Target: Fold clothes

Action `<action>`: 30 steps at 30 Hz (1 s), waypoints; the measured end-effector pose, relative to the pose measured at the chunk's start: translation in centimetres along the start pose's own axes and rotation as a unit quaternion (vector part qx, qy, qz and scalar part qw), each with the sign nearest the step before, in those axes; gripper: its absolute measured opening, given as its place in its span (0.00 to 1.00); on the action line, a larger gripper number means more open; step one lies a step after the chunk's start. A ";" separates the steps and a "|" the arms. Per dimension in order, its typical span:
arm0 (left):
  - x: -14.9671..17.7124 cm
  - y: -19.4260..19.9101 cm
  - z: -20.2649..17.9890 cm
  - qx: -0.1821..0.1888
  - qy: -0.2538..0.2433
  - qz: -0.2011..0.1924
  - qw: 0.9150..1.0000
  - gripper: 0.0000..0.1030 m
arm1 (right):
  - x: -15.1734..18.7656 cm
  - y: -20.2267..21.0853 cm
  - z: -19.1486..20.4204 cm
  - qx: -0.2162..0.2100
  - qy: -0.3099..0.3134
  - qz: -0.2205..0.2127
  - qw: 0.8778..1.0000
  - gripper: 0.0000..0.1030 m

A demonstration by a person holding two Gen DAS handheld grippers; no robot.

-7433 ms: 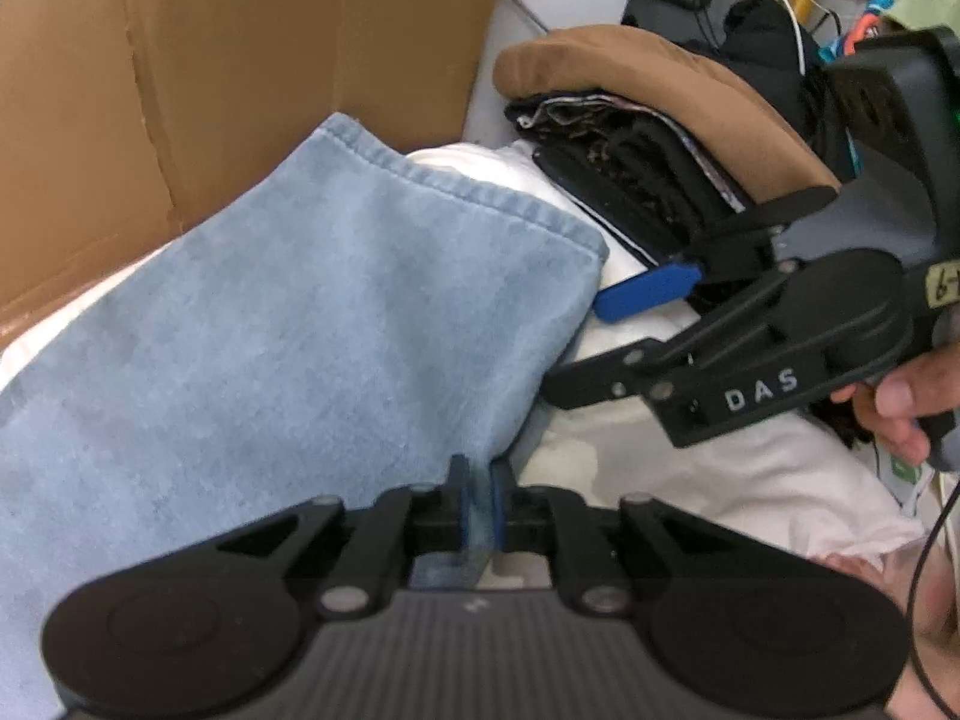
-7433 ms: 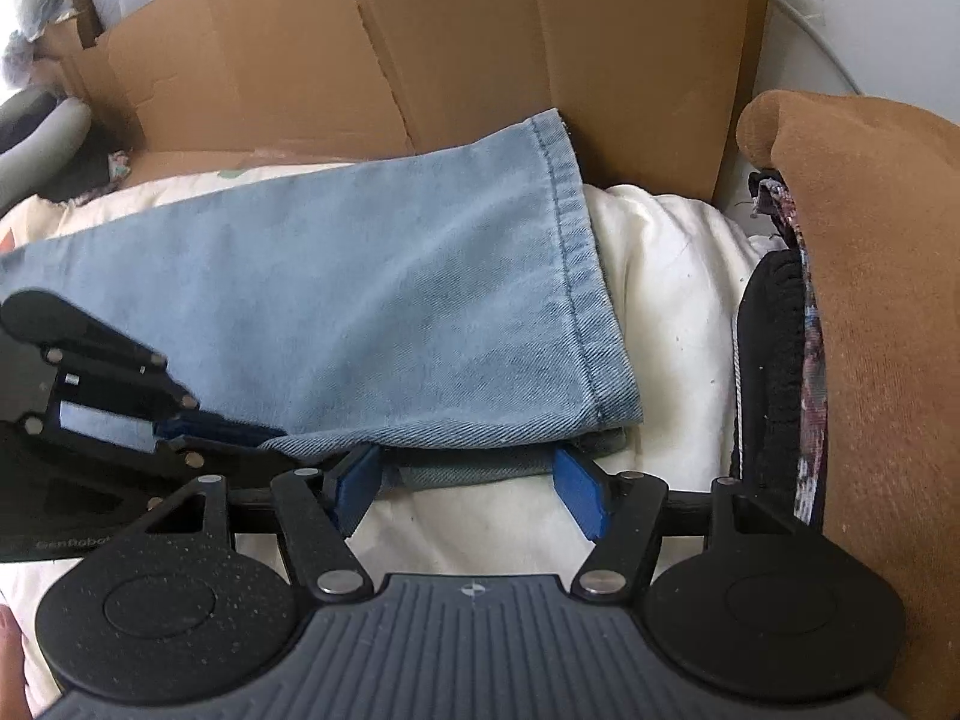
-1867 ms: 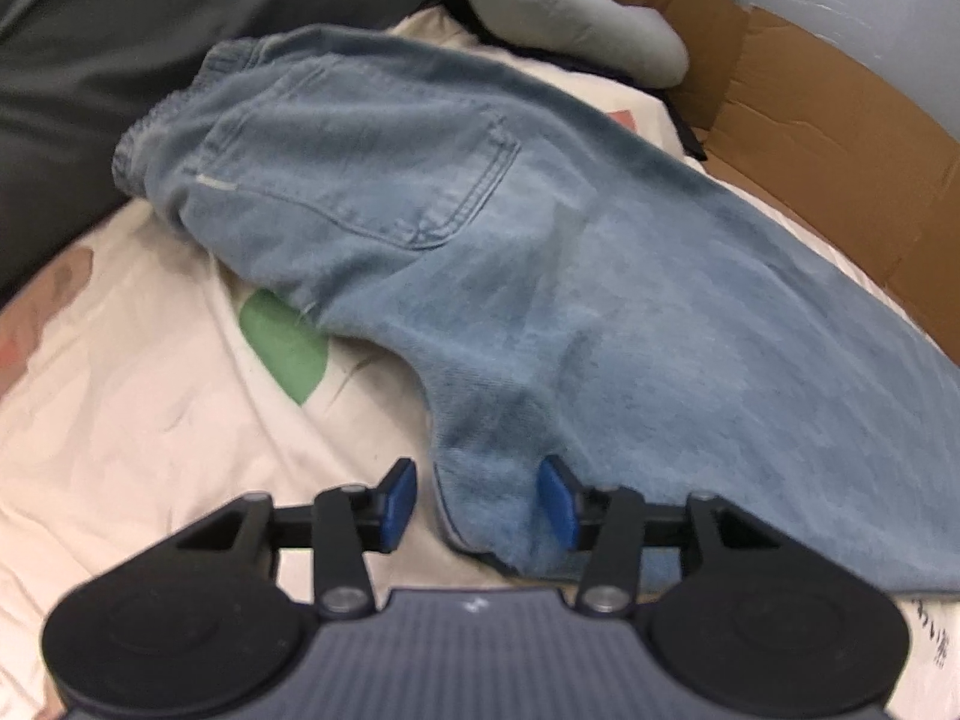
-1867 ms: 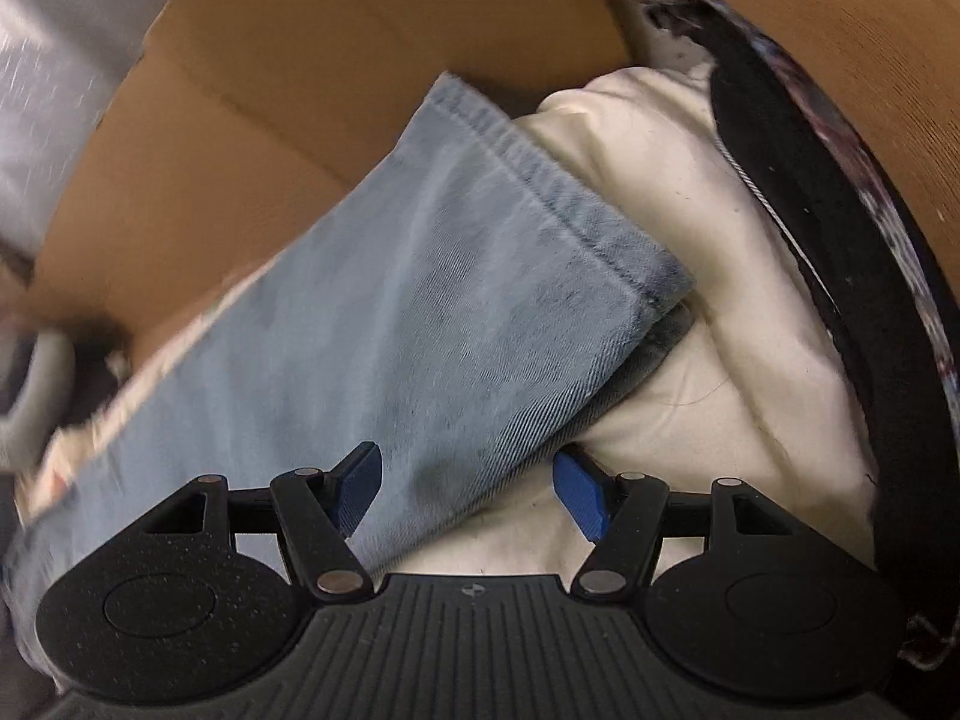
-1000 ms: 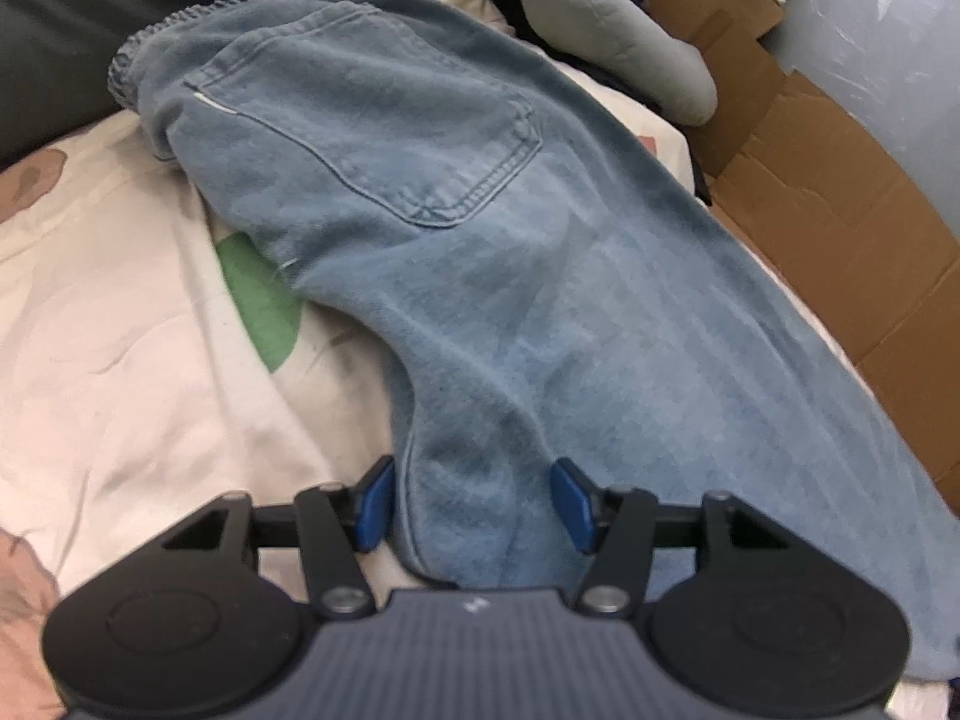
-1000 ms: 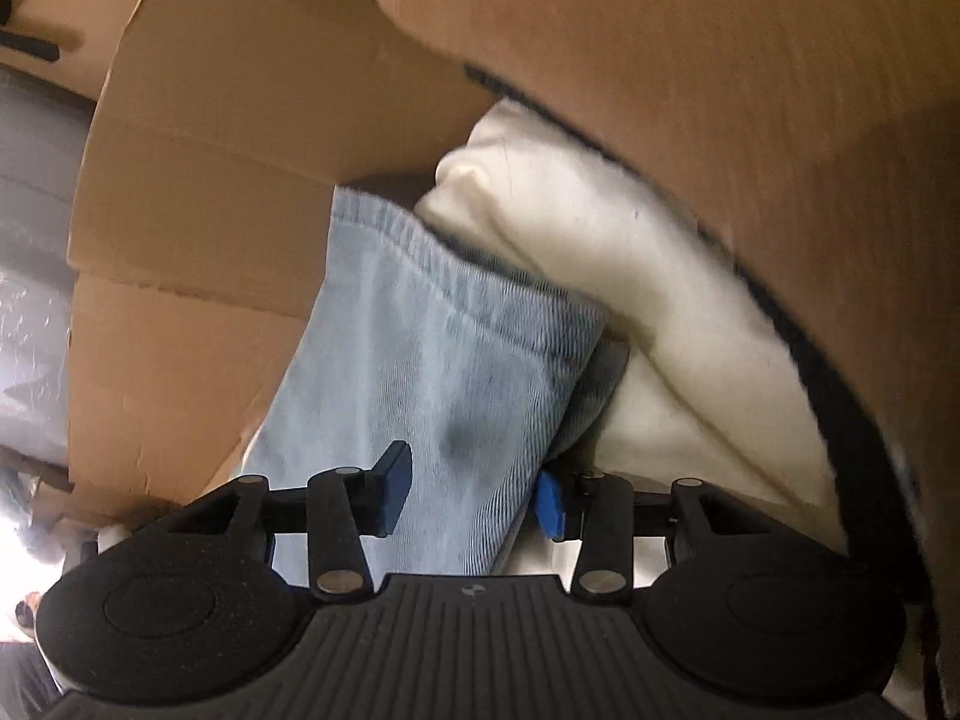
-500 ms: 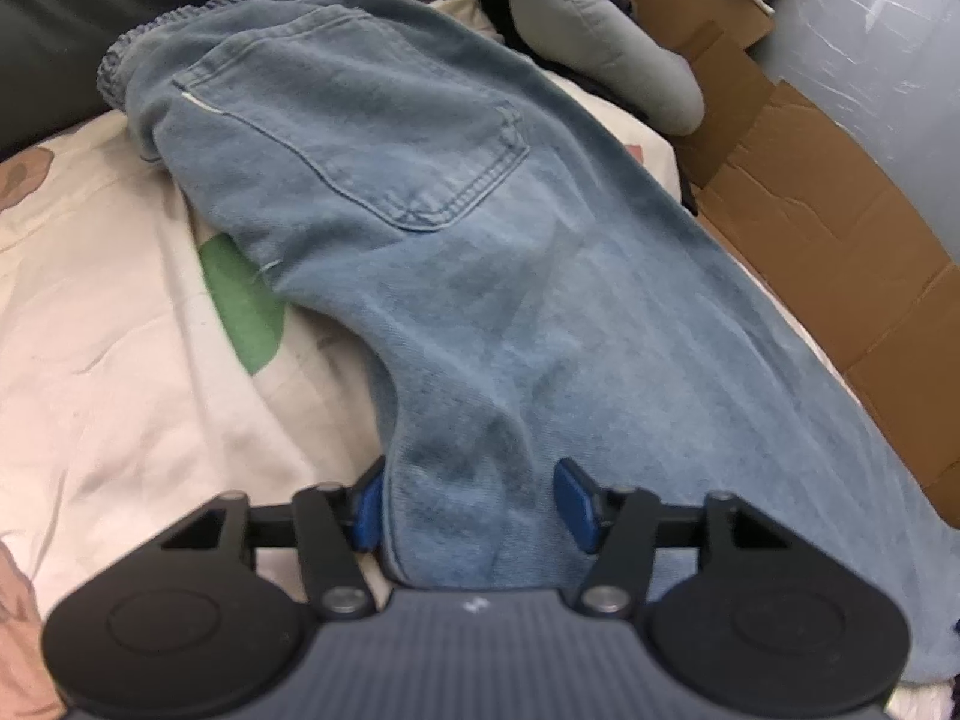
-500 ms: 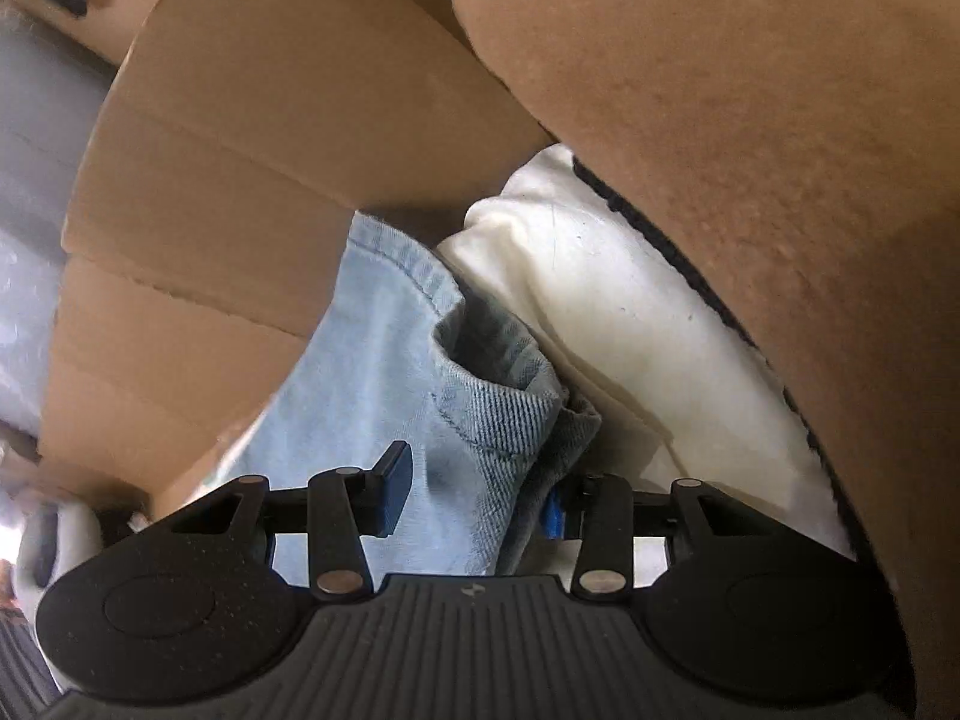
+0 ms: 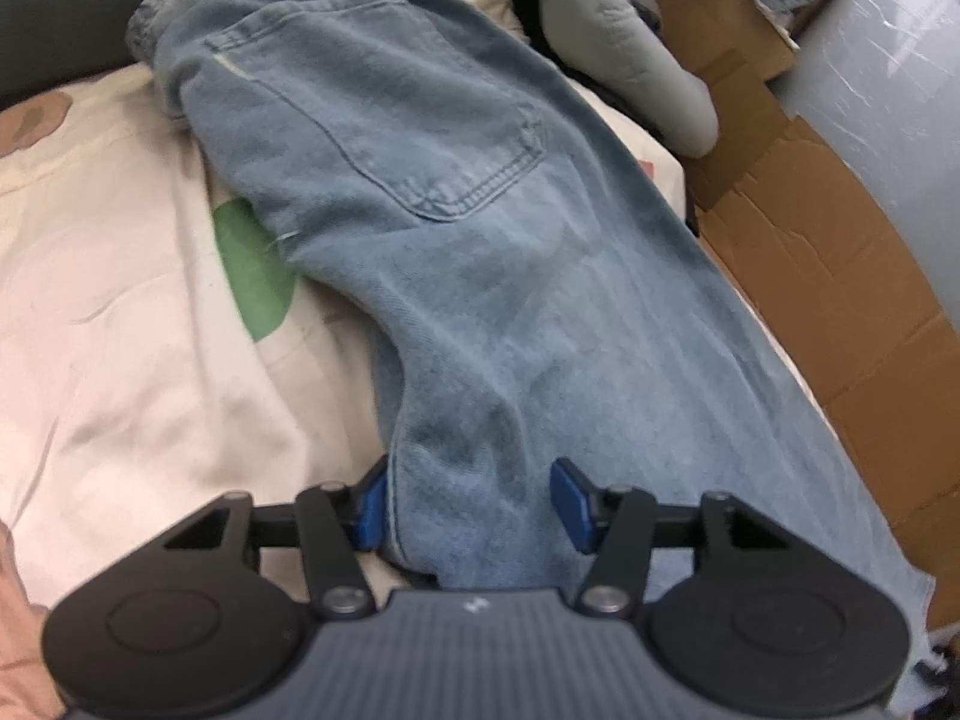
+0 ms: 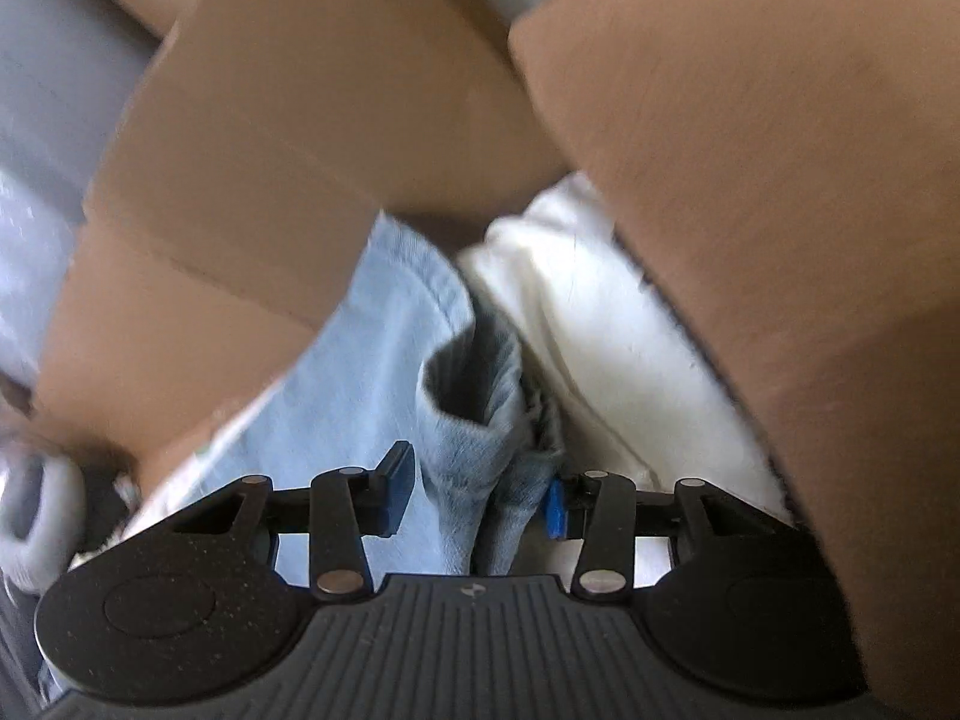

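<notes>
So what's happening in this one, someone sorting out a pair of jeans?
Yes. A person with a handheld gripper in each hand is working on light blue jeans spread over a cream bedsheet, cardboard along the far side. The left gripper straddles the crotch-side edge, its jaws closing with denim between them. The right gripper has the bunched hem end of the leg between its jaws, beside a brown folded garment. No fold is made yet.
</notes>
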State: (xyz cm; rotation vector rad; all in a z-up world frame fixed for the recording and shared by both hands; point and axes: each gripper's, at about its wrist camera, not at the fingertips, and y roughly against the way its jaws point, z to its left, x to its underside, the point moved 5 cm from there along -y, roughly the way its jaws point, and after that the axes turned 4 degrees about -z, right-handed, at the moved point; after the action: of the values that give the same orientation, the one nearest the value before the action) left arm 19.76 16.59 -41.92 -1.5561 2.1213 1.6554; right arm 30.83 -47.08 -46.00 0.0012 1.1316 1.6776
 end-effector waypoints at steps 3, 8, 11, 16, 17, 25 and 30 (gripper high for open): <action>0.1 0.3 0.6 -0.002 0.022 0.007 1.000 0.39 | -0.4 -0.3 0.2 0.002 0.004 0.004 1.000 0.18; 0.0 0.7 1.1 0.007 0.041 0.024 0.999 0.34 | -1.5 0.3 1.3 -0.010 0.002 0.004 1.000 0.13; -0.4 0.5 1.2 0.004 0.048 0.036 0.998 0.25 | -2.3 0.9 2.1 -0.016 0.004 0.005 1.000 0.12; -1.4 1.0 -0.3 -0.020 0.000 0.062 0.998 0.20 | -3.7 1.8 3.5 -0.010 0.011 0.012 1.000 0.11; -1.7 1.2 -0.6 -0.023 -0.004 0.066 0.998 0.20 | -3.9 2.1 3.9 -0.007 0.013 0.013 1.000 0.11; -4.1 4.2 -1.7 -0.038 -0.031 0.090 0.995 0.17 | -4.4 5.2 5.8 -0.001 0.015 0.008 1.000 0.11; -5.8 5.9 -2.0 -0.033 -0.048 0.100 0.993 0.17 | -5.3 10.4 5.5 -0.003 0.021 0.008 1.000 0.11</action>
State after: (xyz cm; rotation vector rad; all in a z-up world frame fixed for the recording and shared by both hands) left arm 19.52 18.54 -33.69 -1.2856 2.2595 1.8372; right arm 28.17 -47.23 -33.37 -0.0283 1.1596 1.7031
